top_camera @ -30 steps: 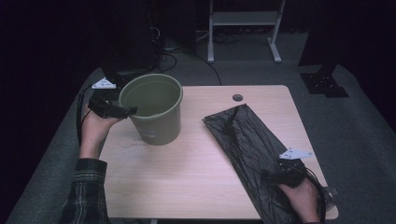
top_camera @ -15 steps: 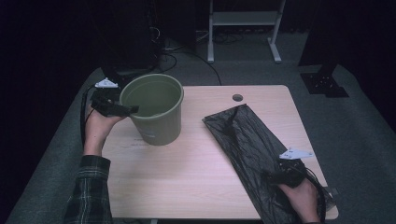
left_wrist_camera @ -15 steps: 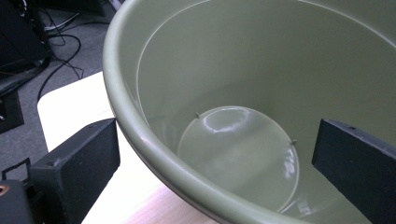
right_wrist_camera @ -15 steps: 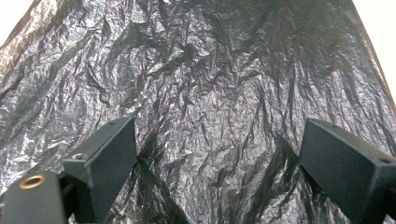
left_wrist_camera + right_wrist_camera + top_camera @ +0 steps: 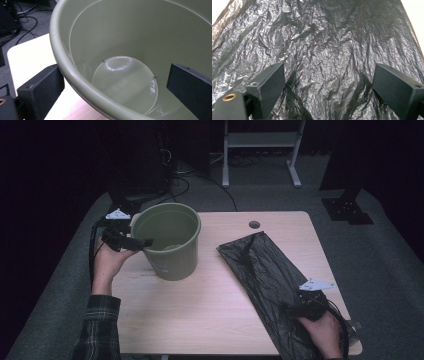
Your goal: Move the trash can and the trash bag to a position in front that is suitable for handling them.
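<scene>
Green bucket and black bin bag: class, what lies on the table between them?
Nothing: in the high view, bare tabletop separates the green bucket from the black bin bag.

No readable text, brand, number or sign appears anywhere. The green bucket (image 5: pixel 170 241) straddled by the left jaws carries a pale patch on its outer wall, too blurred to read. The black plastic bag (image 5: pixel 322 50) ahead of the right jaws is unmarked.

Dim lab or office, wooden desk (image 5: pixel 200 320), floor cables (image 5: pixel 200 175), grey carpet (image 5: pixel 390 255)
</scene>
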Motion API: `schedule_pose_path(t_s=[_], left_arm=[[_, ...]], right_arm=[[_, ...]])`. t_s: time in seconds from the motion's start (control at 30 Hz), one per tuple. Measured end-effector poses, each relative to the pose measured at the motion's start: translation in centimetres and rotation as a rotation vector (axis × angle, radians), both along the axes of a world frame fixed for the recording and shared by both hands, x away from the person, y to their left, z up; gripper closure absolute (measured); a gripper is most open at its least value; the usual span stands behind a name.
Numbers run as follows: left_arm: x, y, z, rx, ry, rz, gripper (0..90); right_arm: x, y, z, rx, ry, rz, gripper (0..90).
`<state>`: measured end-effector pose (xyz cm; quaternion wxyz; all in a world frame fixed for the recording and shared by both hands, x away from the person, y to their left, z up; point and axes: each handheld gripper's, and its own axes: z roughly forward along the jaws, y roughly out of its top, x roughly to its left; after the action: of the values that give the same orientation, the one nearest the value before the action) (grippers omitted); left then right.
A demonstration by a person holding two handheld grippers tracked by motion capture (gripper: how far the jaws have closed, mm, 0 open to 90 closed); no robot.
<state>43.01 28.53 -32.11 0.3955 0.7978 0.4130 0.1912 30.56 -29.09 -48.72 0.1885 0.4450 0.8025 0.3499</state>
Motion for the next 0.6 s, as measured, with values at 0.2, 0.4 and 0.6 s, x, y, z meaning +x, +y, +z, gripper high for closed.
schedule_pose_path(t_s=[0.2, 0.4, 0.6], left_arm=[[-1.0, -0.6, -0.1, -0.006, -0.001, -0.010, 0.3], [-2.1, -1.3, -0.1, -0.007, -0.003, -0.020, 0.3], [-3.1, -2.0, -0.1, -0.008, -0.006, -0.028, 0.3]], right_arm=[[0.0, 0.0, 0.0, 0.000, 0.000, 0.000, 10.2], [0.0, 0.0, 0.0, 0.000, -0.001, 0.001, 10.2], [0.0, 0.0, 0.0, 0.000, 0.000, 0.001, 10.2]])
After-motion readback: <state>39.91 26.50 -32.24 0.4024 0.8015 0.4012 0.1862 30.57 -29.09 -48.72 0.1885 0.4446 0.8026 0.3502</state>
